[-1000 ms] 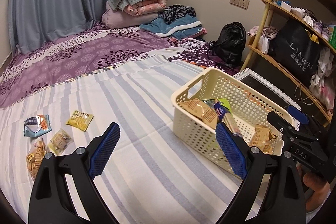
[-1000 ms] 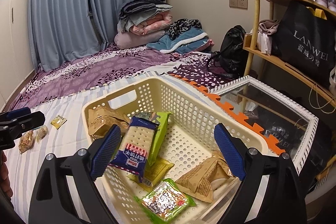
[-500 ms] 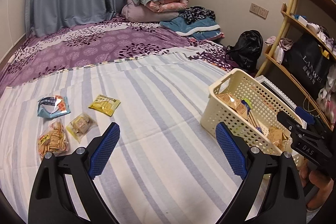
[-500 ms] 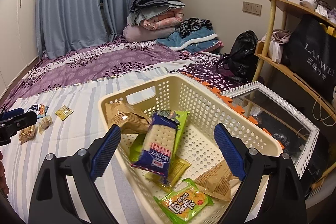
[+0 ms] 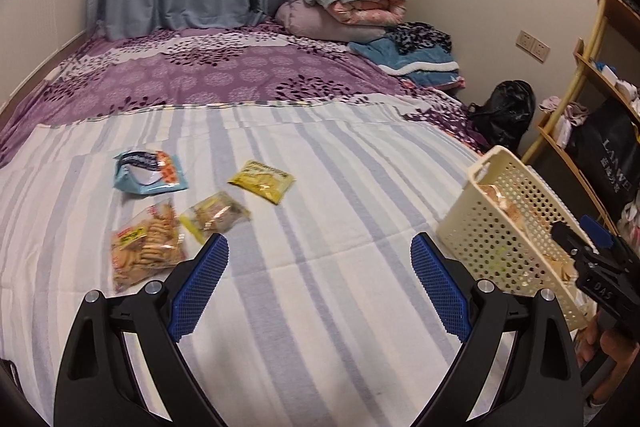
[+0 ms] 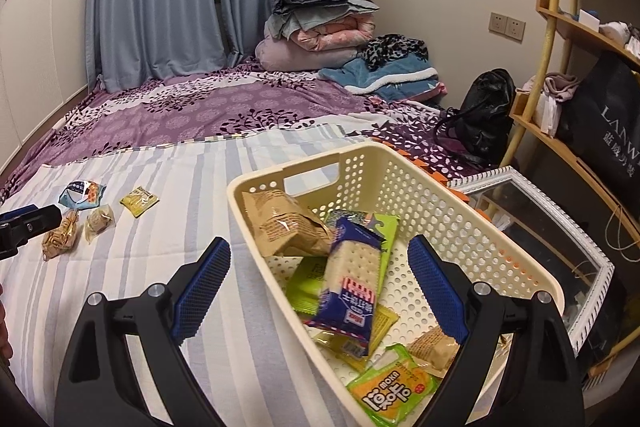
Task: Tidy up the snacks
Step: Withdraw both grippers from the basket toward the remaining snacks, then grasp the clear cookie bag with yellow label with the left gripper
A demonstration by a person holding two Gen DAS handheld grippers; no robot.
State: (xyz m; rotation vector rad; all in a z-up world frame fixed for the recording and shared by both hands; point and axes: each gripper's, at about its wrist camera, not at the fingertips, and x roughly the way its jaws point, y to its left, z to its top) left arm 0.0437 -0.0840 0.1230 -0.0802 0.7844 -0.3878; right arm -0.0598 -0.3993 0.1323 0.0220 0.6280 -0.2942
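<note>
On the striped white-and-blue bedsheet (image 5: 320,307), four loose snack packets lie in a cluster: a light blue packet (image 5: 149,173), a yellow packet (image 5: 261,181), a small clear packet with a yellow end (image 5: 214,215) and a clear bag of small biscuits (image 5: 146,247). The left gripper (image 5: 319,291) hangs above the sheet with its blue-padded fingers (image 5: 199,289) spread wide and nothing between them; the biscuit bag and small clear packet lie just ahead of the left-hand fingertip, outside the gap.

To the right stands the cream perforated plastic basket (image 6: 460,219), holding several snacks: a brown paper-look packet (image 6: 284,227) leaning at its far left corner, a blue-and-white cracker pack (image 6: 352,287) tilted across green wrappers, and a green-and-orange packet (image 6: 394,391) at the near end. The right gripper (image 6: 319,291) is released too, fingers wide apart. The basket's near left wall and the cracker pack appear between them, with no pad touching either.
</note>
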